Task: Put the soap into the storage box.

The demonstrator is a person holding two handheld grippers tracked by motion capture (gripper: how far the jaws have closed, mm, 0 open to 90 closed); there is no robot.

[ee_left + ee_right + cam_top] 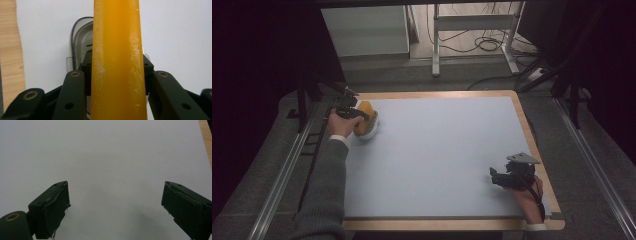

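Over at the far left corner of the pale blue surface (442,155), the left tool (362,116) is clamped on an orange block (364,116), and the block sits right above a clear, shallow dish (371,132) — whether it already touches the dish I cannot tell from the high view. In the left gripper view the orange block (117,60) runs straight out along the tool's own line, its long axis pointing away between the two black jaws, which press its flanks; the dish (81,42) lies directly beneath and a little to one side of it, so I would judge the coming move to be a short drop rather than any travel across. The wooden border (437,94) of the surface runs close behind and beside the dish, so there is little room toward that corner, while the whole middle of the surface lies open. The right tool (495,177) rests near the right edge, well apart from the block — its jaws stand wide with nothing between them, only bare surface (112,157) ahead. The left hand is plainly the nearer one, and the only one placed to finish this.
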